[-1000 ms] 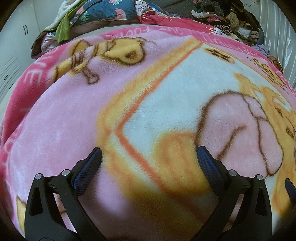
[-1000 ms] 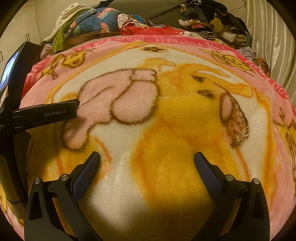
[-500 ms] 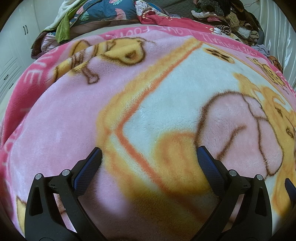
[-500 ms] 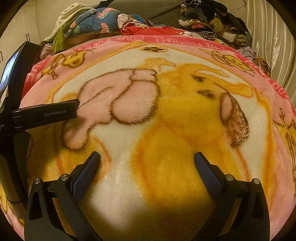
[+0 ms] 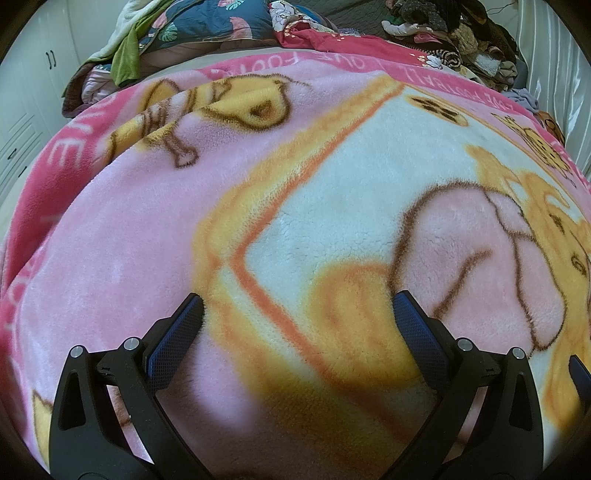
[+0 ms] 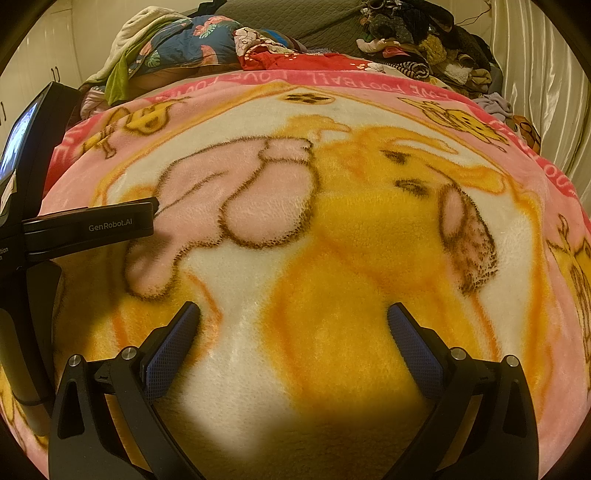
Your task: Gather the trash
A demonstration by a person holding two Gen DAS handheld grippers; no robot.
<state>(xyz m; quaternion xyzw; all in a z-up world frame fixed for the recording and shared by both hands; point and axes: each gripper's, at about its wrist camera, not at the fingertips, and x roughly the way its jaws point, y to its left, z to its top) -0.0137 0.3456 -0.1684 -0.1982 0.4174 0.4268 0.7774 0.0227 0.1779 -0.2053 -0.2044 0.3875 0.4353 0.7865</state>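
A pink and yellow cartoon fleece blanket [image 5: 295, 206] covers the bed and fills both views. My left gripper [image 5: 295, 314] hovers low over it, open, with nothing between its blue-padded fingers. My right gripper [image 6: 293, 325] is also open and empty, over the yellow part of the blanket [image 6: 332, 240]. The black body of the left gripper [image 6: 88, 229] shows at the left edge of the right wrist view. No trash item is visible in either view.
Crumpled quilts and pillows [image 5: 207, 26] lie at the head of the bed. A heap of dark clothes [image 6: 424, 40] sits at the far right. A pale curtain [image 6: 535, 74] hangs on the right, white cupboards [image 5: 22, 110] stand on the left.
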